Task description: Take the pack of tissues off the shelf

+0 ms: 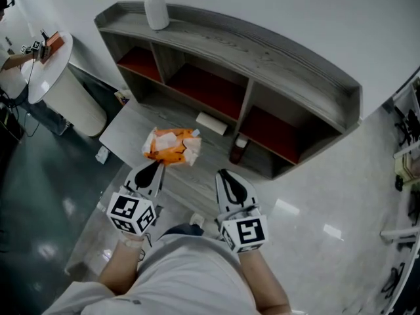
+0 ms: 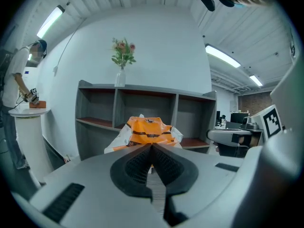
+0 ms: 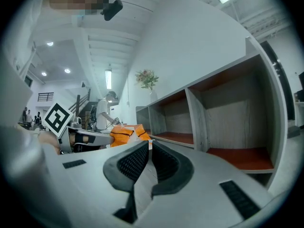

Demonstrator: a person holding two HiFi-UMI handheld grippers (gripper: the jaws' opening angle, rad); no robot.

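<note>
Closest to the head camera was the person's pale shirt (image 1: 190,274), with the two grippers just beyond it. The left gripper (image 1: 157,166) had its jaws pressed together on the near edge of the pack of tissues (image 1: 172,146); in its own view only a thin sliver of orange wrapper showed between the pads. The pack hung in the air in front of the grey shelf (image 1: 262,51), clear of every compartment, so the lift-off looked done. The right gripper (image 1: 222,174) was closed too, with nothing between its jaws, off to the side of the pack.

The pack looked light and soft. Its crinkled orange-and-white film would give under pressure, and might slip or tear if held by the wrapper alone. A grip across its body would likely be surer than this pinch at the rim.

How much wrapper was caught could not be told. A white box (image 1: 211,123) and a dark bottle (image 1: 238,149) near the foot of the shelf were too small to identify. The flowers in the vase (image 1: 156,10) on top were cut off by the frame.
</note>
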